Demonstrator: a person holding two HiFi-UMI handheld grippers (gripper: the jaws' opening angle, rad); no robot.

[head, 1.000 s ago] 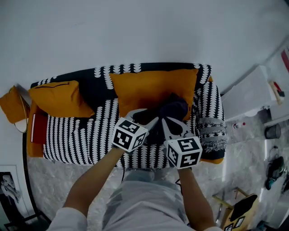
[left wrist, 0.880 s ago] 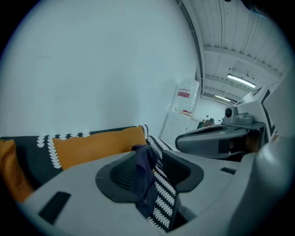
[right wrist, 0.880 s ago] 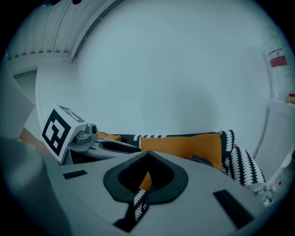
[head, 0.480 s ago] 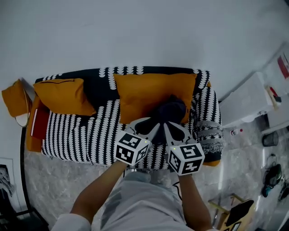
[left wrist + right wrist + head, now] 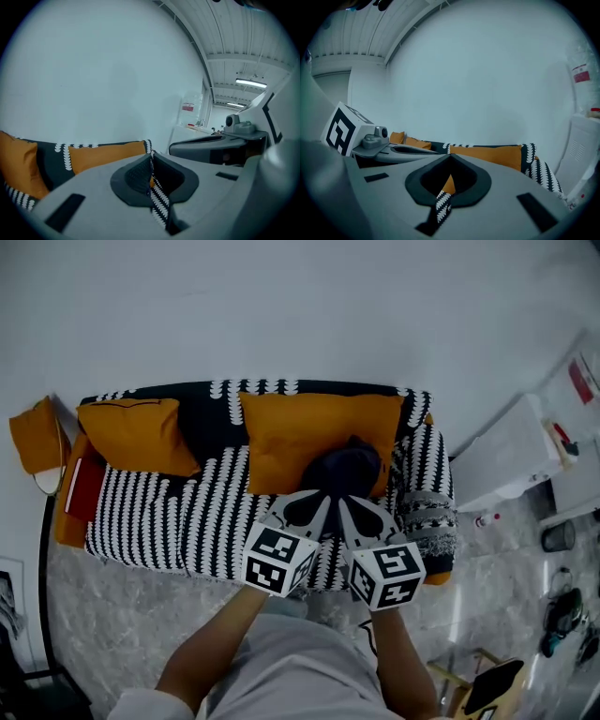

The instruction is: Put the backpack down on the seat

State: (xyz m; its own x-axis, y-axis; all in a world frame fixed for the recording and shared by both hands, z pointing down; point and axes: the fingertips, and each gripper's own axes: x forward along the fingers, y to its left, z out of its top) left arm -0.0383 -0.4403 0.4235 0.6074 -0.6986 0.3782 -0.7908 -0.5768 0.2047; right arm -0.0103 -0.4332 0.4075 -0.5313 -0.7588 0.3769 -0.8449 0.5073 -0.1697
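Your backpack (image 5: pixel 345 470) seems already to rest on the sofa seat (image 5: pixel 187 521), leaning on the orange cushion (image 5: pixel 291 442), though it is dark there. The left gripper (image 5: pixel 322 500) has just been closing its fingers on nothing. The right gripper (image 5: pixel 343 503) is clenched and empty too. I think only the pulling away is left.

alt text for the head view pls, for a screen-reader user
Seen from above, a dark backpack sits on a black-and-white patterned sofa against an orange cushion. The person's left claw and right claw point at it without holding it; the left's jaws have just been closing, empty.
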